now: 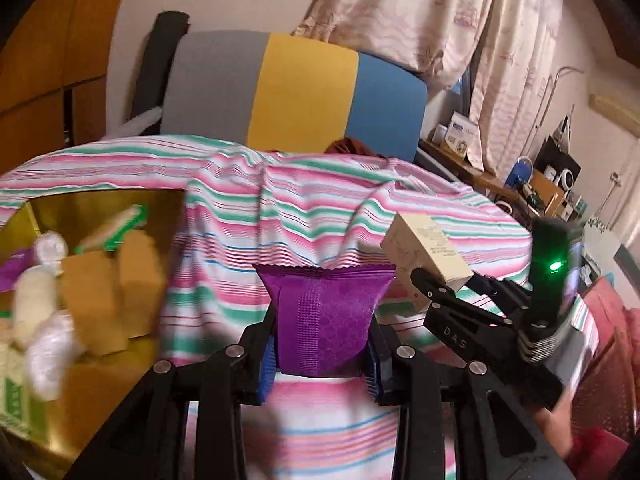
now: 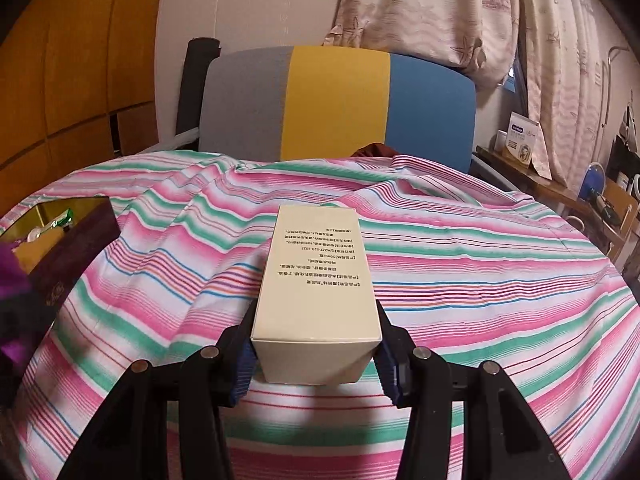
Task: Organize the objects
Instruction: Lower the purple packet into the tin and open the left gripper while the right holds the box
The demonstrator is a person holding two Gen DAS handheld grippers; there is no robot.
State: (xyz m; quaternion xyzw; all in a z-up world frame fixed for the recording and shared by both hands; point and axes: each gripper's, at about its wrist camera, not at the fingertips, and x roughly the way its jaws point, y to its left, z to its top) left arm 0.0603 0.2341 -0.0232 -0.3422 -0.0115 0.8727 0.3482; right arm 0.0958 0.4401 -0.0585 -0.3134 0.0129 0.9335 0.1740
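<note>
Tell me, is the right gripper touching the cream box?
Touching. In the right wrist view, the right gripper has both blue pads pressed against the sides of the cream box, holding it above the striped cloth.

Tricolour chair (image 2: pixel 336 104) against pale wall (image 2: pixel 248 4), patterned curtains (image 2: pixel 440 12), wooden cabinet (image 2: pixel 68 80).

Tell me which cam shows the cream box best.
Right wrist view: the cream box fills the centre, printed face up and legible, clamped in the right gripper. Left wrist view shows it small and tilted at the right, partly hidden by that gripper.
</note>
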